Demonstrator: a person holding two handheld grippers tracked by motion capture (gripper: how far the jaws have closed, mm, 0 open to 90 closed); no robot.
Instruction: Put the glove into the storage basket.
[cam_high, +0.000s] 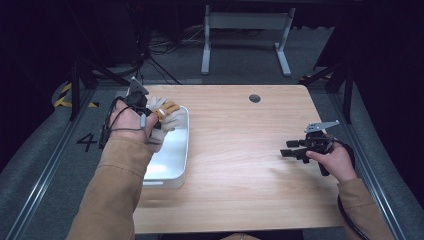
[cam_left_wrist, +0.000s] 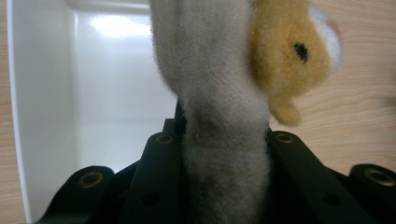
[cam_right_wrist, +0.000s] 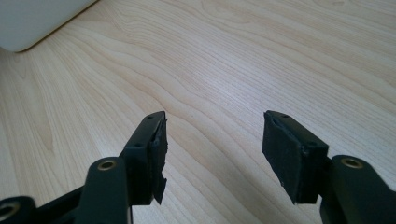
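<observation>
A plush toy (cam_high: 166, 114), grey-beige with a yellow-orange head, hangs over the white tray (cam_high: 172, 160) at the table's left. My left gripper (cam_high: 150, 120) is shut on it; in the left gripper view the grey body (cam_left_wrist: 219, 140) is pinched between the jaws and the yellow head (cam_left_wrist: 292, 56) leans to the right above the tray wall (cam_left_wrist: 42, 107). My right gripper (cam_high: 290, 148) hovers low over the bare wood at the table's right, open, with nothing between its pads (cam_right_wrist: 287, 149).
The wooden table (cam_high: 250, 150) has a small dark round hole (cam_high: 254, 98) near its far edge. A corner of the white tray (cam_right_wrist: 37, 21) is seen at the upper left of the right gripper view. A desk frame (cam_high: 245, 35) stands on the floor beyond.
</observation>
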